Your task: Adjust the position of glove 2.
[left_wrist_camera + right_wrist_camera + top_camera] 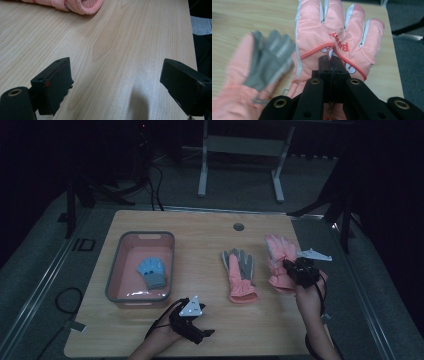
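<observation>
Pink padded fabric is all the right gripper [331,65] has hold of, jaws pinched tight on the back of the pink ski glove with red lettering [332,37] at the tabletop's [200,227] right side. Lift slowly so that thin fold doesn't slip, and clear the grey-palmed pink glove [240,275] beside it. Left gripper [117,85] sits wide and empty near the pink plastic basin [120,251].
</observation>
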{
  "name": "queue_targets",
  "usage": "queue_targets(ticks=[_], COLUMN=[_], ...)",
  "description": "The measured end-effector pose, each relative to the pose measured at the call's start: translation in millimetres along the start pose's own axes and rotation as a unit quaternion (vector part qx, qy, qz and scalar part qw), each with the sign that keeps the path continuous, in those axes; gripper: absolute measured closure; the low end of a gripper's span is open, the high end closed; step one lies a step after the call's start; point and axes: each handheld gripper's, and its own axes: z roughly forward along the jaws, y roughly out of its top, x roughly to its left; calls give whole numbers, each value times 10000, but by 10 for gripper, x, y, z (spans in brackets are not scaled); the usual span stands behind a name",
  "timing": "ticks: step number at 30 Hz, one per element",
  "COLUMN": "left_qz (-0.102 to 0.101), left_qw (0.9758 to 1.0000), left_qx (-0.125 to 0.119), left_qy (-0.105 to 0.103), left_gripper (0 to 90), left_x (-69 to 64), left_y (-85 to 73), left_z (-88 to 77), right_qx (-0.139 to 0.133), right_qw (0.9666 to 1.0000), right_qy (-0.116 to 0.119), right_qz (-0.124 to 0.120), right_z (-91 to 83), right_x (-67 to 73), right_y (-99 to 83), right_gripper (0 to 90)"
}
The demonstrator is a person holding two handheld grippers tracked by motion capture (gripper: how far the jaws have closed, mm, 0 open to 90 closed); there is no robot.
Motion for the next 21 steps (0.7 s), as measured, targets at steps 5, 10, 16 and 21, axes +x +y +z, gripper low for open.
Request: queue_targets(ticks=[5,10,16,21], left_qz=[-19,-7,4,16], left_qw=[10000,10000,10000,10000], left_qx=[20,21,11,6], left_qy=[-10,-5,3,31], left_gripper=[106,106,106,106], left_x=[2,2,-6,-4], left_y=[2,1,2,2], left_z=[1,2,3,2], right_qx=[-119,-143,-189,-99], right_qw=[9999,9996,9989,9982], right_qy=[108,218,406,543], right_qz=[38,90,115,212], right_z=[-119,-137,-114,-50], right_x=[185,407,747,959], right_y=[227,346,369,316], right_gripper=[887,887,887,886])
